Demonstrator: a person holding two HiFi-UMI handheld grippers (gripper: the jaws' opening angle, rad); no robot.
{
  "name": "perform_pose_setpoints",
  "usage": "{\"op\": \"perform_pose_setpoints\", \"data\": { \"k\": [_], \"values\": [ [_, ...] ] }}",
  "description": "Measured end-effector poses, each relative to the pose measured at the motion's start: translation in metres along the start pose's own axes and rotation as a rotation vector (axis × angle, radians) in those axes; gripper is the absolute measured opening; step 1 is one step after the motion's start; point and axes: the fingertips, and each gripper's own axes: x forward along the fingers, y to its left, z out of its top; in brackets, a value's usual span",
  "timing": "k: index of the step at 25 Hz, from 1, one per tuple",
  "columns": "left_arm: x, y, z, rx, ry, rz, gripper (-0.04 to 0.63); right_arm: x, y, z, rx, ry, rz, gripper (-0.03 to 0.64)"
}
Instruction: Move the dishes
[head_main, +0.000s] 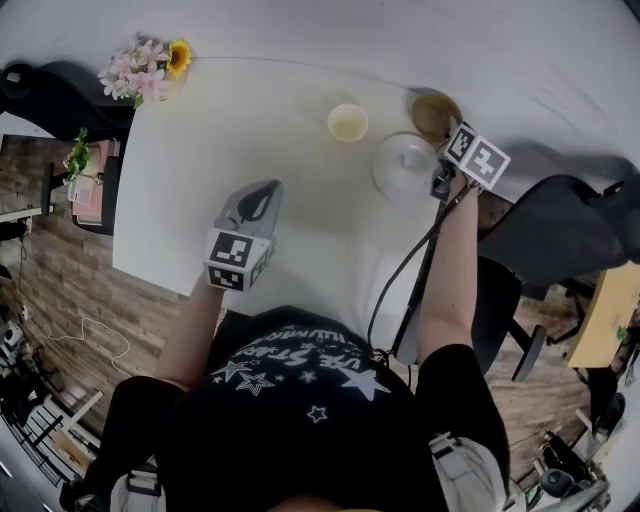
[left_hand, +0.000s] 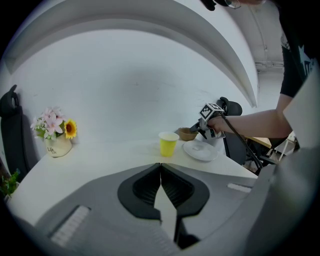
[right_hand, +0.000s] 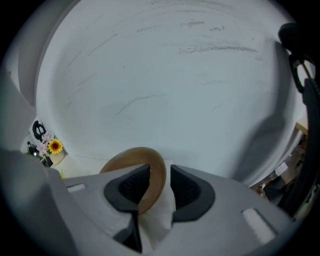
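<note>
A brown bowl (head_main: 432, 112) sits at the far right corner of the white table (head_main: 240, 120), with a white plate (head_main: 405, 160) just in front of it and a yellow cup (head_main: 347, 123) to its left. My right gripper (head_main: 448, 132) reaches over the plate to the bowl. In the right gripper view the bowl (right_hand: 137, 167) has its rim between the jaws of the right gripper (right_hand: 160, 182), with a gap on the right side, so the jaws stand open. My left gripper (head_main: 258, 198) hovers over the table's near left part, shut and empty (left_hand: 160, 175).
A small vase of flowers (head_main: 150, 68) stands at the table's far left corner. A dark chair (head_main: 560, 230) is beside the table on the right. A cable (head_main: 405, 270) hangs from the right gripper along the arm. A white wall rises behind the table.
</note>
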Motion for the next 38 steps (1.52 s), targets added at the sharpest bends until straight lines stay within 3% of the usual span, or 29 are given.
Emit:
{"op": "perform_pose_setpoints", "data": {
  "k": [12,26,33,35,38],
  "values": [
    [-0.025,0.006,0.008,0.003,-0.077,-0.047,0.012,-0.073,0.015,0.006,-0.004,-0.118,-0.041,0.175],
    [-0.095,0.085,0.001,0.025,-0.139,-0.167,0.012,-0.158,0.126,-0.028,-0.039,-0.226,-0.144,0.173],
    [-0.13,0.134,-0.008,0.064,-0.163,-0.235,0.012,-0.198,0.188,-0.05,-0.048,-0.263,-0.229,0.076],
    [-0.137,0.143,-0.009,0.081,-0.17,-0.265,0.012,-0.209,0.205,-0.06,-0.035,-0.273,-0.242,0.027],
    [-0.148,0.154,-0.014,0.107,-0.172,-0.326,0.012,-0.225,0.231,-0.083,-0.004,-0.278,-0.255,0.005]
  ]
}}
